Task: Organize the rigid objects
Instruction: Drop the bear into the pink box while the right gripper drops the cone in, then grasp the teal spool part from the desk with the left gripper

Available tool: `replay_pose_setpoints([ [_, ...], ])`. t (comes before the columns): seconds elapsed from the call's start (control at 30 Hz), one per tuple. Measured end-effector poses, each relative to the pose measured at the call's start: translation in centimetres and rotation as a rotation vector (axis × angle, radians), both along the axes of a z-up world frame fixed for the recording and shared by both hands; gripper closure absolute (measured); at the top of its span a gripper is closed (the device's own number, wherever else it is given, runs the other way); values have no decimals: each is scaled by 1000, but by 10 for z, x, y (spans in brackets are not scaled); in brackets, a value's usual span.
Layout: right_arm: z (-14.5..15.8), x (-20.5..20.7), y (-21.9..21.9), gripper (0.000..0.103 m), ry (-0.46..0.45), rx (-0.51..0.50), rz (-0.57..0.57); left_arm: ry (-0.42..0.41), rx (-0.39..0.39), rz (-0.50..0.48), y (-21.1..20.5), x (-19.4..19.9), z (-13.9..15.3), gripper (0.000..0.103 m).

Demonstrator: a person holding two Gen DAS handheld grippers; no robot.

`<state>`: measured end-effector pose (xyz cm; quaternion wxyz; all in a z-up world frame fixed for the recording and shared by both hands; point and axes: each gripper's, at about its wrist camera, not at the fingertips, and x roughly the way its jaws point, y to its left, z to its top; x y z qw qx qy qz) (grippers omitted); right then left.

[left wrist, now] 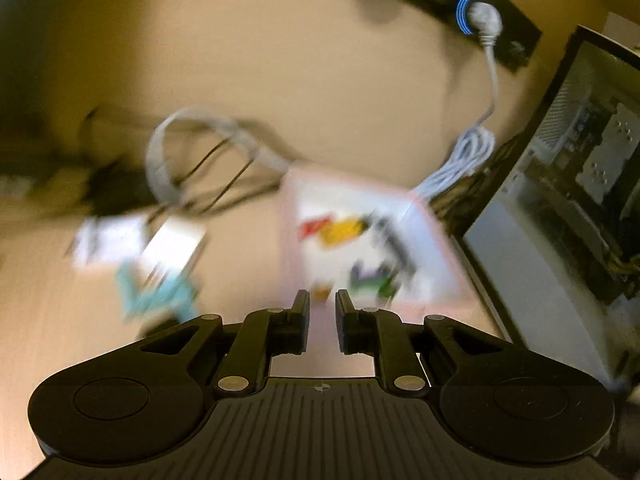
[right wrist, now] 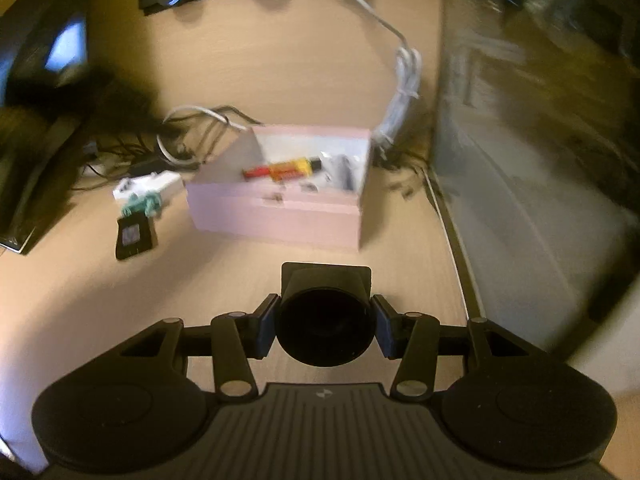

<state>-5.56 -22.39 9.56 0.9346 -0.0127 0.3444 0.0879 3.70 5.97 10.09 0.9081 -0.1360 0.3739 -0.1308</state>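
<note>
Red-yellow tool (right wrist: 282, 170) in pink box (right wrist: 276, 216)

Bare desk (right wrist: 280, 264) lies open in front of the pink box (right wrist: 280, 216); the computer case (right wrist: 540, 200) walls off the right edge; a white cable bundle (right wrist: 404, 92) hangs by the box's far right corner; tangled dark wires (right wrist: 132, 148) and small items (right wrist: 140, 200) crowd the left side.

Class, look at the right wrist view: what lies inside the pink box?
Inside the pink box lie a red-and-yellow marker-like item and a grey object. Its front wall hides the lower contents, and blur obscures the smaller pieces.
</note>
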Motion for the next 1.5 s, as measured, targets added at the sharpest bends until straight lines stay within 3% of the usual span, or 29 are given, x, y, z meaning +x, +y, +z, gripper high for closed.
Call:
replay_pose_setpoints([
  [0.1, 10, 32, 8, 55, -43, 9, 39, 53, -13, 48, 22, -45, -10, 88],
  [0.23, 23, 86, 29, 55, -125, 25, 59, 127, 45, 106, 45, -98, -25, 88],
  [0.43, 29, 170, 57, 54, -225, -5, 8, 170, 78, 220, 80, -141, -30, 88],
  [0.57, 14, 200, 70, 53, -155, -62, -61, 188, 79, 260, 97, -143, -33, 88],
  [0.67, 2, 189, 72, 53, -73, 0, -26, 188, 85, 226, 96, -135, -35, 88],
  [0.83, 2, 147, 71, 53, -75, -10, 19, 135, 137, 107, 80, -96, -33, 88],
  [1.1, -10, 82, 72, 49, 16, -37, 141, -45, 355, -124, 64, -12, -13, 88],
  [1.3, -43, 50, 82, 49, 153, -39, 112, -29, 412, -251, 61, 56, -24, 88],
  [1.5, -54, 35, 82, 49, 203, -39, 40, 31, 507, -411, 59, 89, -47, 86],
])
